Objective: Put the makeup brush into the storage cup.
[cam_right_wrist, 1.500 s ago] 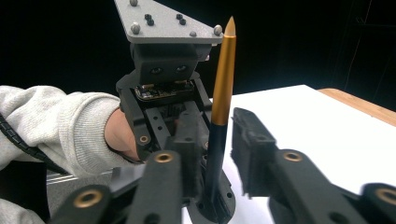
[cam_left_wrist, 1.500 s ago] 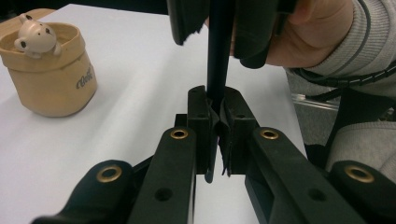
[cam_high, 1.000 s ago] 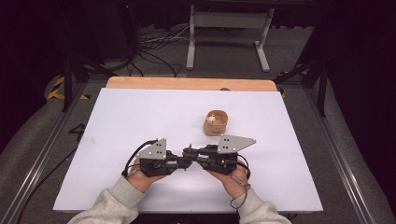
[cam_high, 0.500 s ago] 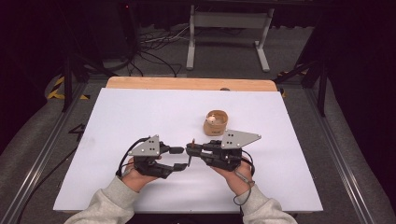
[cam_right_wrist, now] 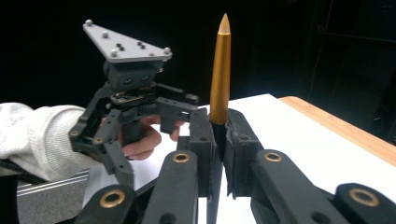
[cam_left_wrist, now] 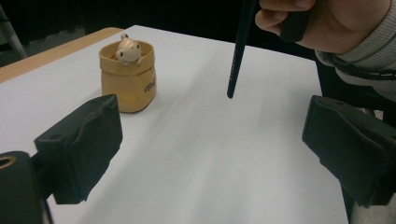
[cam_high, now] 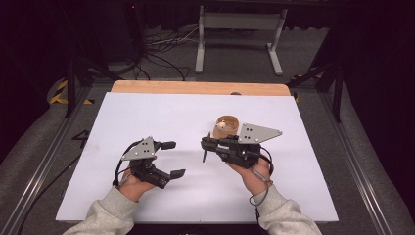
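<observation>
Left tool near-left over surface, jaws spread wide, pointing right. Right tool at centre-right, jaws clamped on pen, pointing left. Both forearms enter from near edge.

Only one bit of lettering to be found: dark letters on the front of the small yellow pot, low on its wall, seen in the left gripper view. Too small and turned too far aside to be read; perhaps four or five characters. No legible labels, brands, numbers or signs elsewhere on the white table.
</observation>
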The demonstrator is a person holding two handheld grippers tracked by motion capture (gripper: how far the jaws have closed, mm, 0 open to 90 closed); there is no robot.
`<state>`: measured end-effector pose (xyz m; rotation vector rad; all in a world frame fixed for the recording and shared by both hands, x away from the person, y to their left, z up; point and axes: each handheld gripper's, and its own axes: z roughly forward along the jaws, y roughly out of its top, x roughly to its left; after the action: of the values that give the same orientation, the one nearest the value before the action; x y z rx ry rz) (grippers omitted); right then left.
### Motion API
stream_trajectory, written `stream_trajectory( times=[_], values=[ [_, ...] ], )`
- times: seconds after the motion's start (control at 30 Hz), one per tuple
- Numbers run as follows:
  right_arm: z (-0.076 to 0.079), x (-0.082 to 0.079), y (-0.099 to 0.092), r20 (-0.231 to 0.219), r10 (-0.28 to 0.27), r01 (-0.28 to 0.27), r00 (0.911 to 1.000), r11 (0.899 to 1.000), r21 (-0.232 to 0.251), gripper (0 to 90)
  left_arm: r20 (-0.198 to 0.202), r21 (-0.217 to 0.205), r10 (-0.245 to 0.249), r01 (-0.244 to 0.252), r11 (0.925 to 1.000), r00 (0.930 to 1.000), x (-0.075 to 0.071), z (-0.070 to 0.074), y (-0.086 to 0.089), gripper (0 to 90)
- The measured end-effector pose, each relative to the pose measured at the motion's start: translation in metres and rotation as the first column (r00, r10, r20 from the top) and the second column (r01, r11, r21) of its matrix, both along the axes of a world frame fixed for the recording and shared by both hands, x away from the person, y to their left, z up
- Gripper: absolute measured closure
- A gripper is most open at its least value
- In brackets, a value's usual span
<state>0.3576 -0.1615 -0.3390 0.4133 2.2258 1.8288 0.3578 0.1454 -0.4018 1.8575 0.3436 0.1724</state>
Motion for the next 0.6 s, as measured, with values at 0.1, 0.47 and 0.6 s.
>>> stream_trajectory(
  times=[0.1,0.47,0.6],
  values=[
    [0.003,0.004,-0.004,-0.001,-0.021,0.021,0.9998,1.000,0.002,83.6,0.005,-0.004,0.016,-0.016,0.9999,0.9999,-0.002,0.000,0.004,3.4],
    [0.015,0.016,-0.014,0.011,-0.102,0.101,0.9948,0.995,0.026,83.5,0.020,-0.013,0.063,-0.062,0.9980,0.9978,-0.002,-0.002,0.015,0.6],
    [0.018,0.022,-0.018,0.012,-0.132,0.132,0.9911,0.991,0.024,83.5,0.020,-0.021,0.089,-0.089,0.9959,0.9958,-0.003,-0.003,0.021,0.2]
  ],
)
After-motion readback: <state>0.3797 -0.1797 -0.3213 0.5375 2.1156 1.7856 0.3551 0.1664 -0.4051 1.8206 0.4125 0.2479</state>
